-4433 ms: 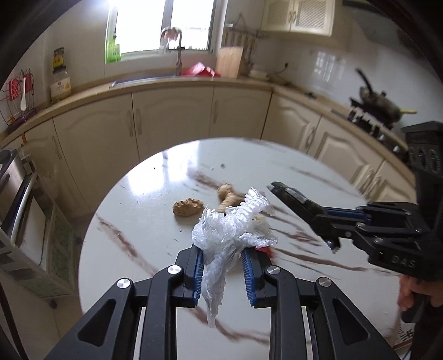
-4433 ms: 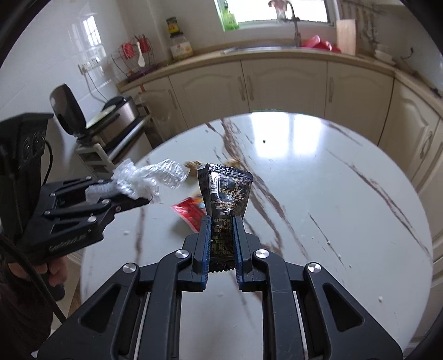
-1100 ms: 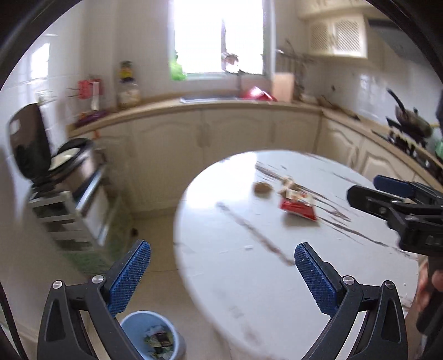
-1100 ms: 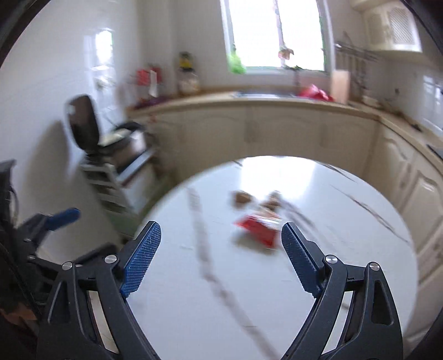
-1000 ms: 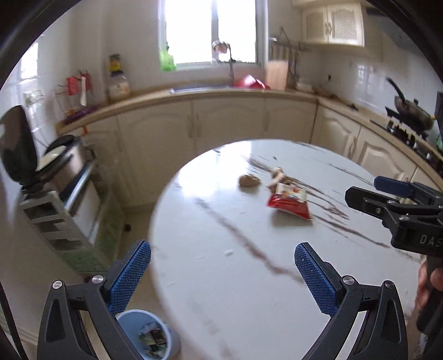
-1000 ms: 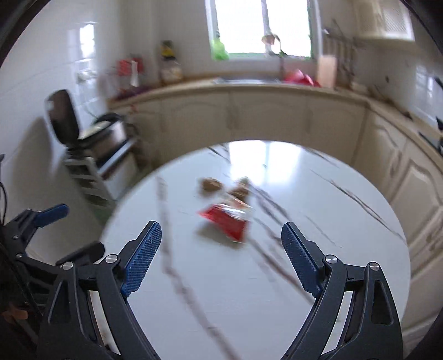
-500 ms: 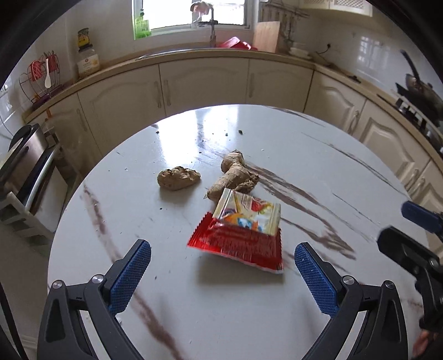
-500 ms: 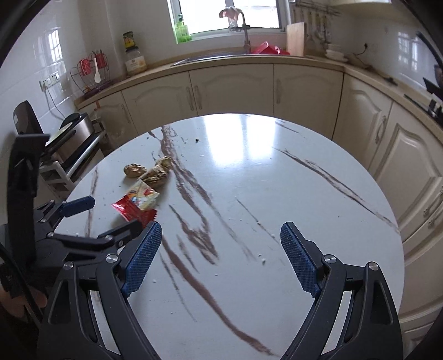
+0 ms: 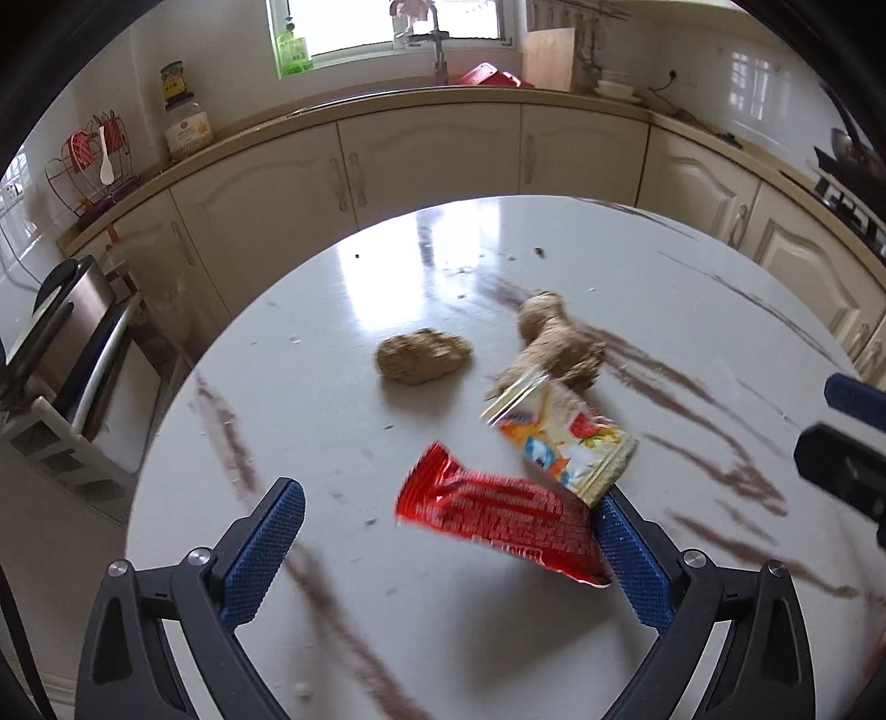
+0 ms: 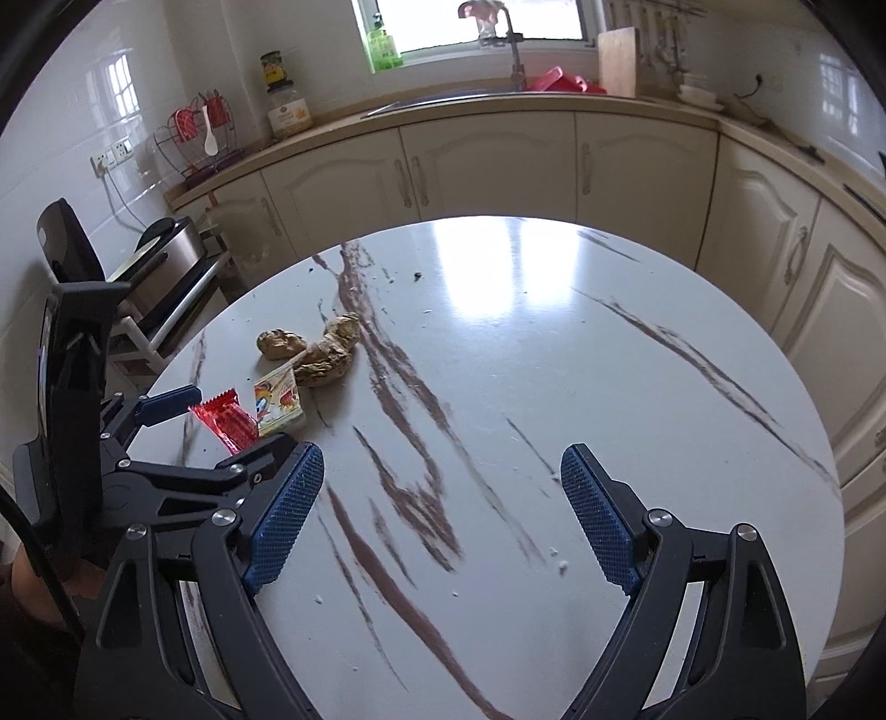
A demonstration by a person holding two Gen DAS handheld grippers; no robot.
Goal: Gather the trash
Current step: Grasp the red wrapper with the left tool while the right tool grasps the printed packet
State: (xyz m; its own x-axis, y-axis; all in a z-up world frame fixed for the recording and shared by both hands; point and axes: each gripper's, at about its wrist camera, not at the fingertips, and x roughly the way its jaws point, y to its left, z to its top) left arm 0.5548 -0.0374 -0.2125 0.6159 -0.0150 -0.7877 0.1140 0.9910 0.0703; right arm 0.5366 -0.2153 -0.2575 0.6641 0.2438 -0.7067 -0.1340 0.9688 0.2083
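From the left wrist, the left gripper [image 9: 451, 534] stands wide apart over the round marble table [image 9: 692, 310]. The red snack wrapper [image 9: 501, 518] lies between its fingers, crowding the right pad, its pale printed end [image 9: 562, 437] tilted up toward two brown lumps [image 9: 423, 355].

From the right wrist, the right gripper [image 10: 443, 498] is spread wide too, with only bare tabletop [image 10: 554, 354] between its pads. The wrapper [image 10: 230, 423] sits well off to its left, inside the left gripper's [image 10: 216, 421] open fingers.

Cream cabinets [image 10: 487, 166] curve behind the round marble table [image 10: 609, 387] — a tap [image 10: 512, 39] at the window
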